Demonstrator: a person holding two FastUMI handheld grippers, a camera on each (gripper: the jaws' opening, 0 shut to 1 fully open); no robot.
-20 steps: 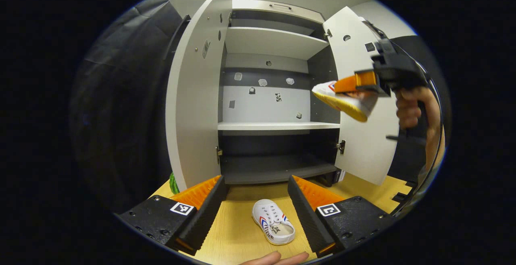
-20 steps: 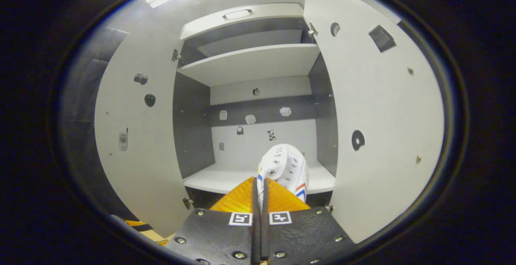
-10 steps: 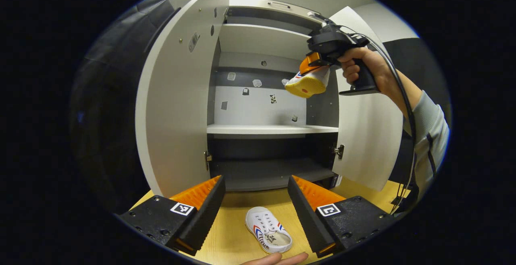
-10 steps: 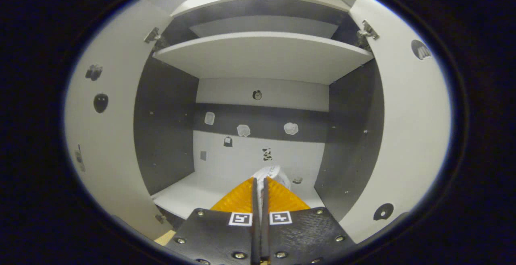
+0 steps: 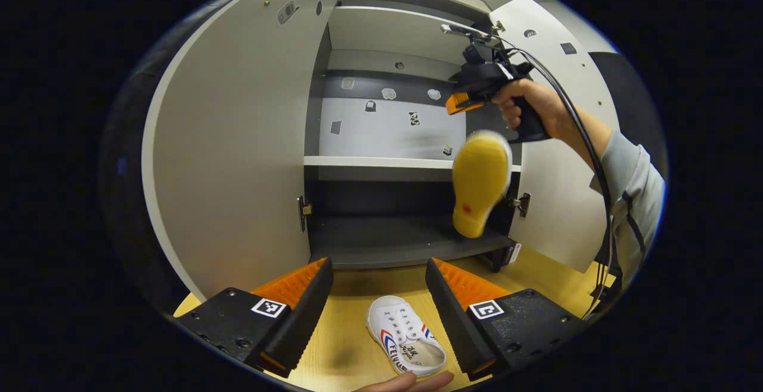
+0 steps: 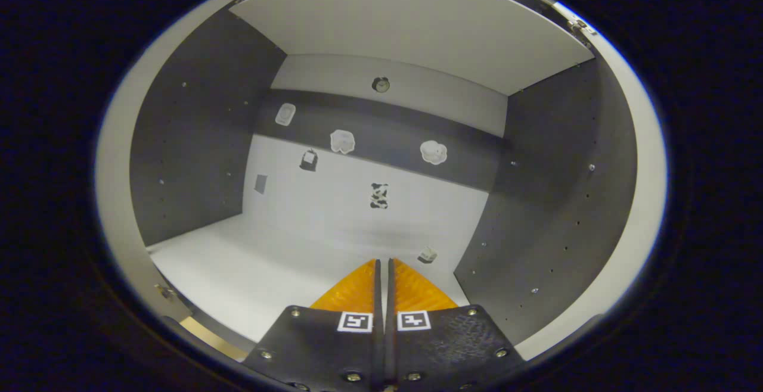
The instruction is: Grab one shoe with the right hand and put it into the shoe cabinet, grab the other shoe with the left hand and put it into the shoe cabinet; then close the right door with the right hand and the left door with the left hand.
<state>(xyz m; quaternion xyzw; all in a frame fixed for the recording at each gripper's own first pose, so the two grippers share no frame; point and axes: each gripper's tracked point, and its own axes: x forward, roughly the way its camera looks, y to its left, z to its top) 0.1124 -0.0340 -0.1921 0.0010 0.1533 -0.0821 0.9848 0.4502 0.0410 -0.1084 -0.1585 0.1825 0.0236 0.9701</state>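
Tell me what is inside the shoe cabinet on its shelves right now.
Nothing rests on the white middle shelf or the dark bottom shelf. One shoe is in mid-air at the cabinet's opening, sole facing out, below the right tongs. The top shelf's surface is hidden.

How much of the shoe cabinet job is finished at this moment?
Nothing looks finished. In hand: the first shoe, sole showing, is in the air below the shut right claw, apart from it, on no shelf. Left: the second shoe lies on the wooden surface before the open left claw; the left door and right door stand open.
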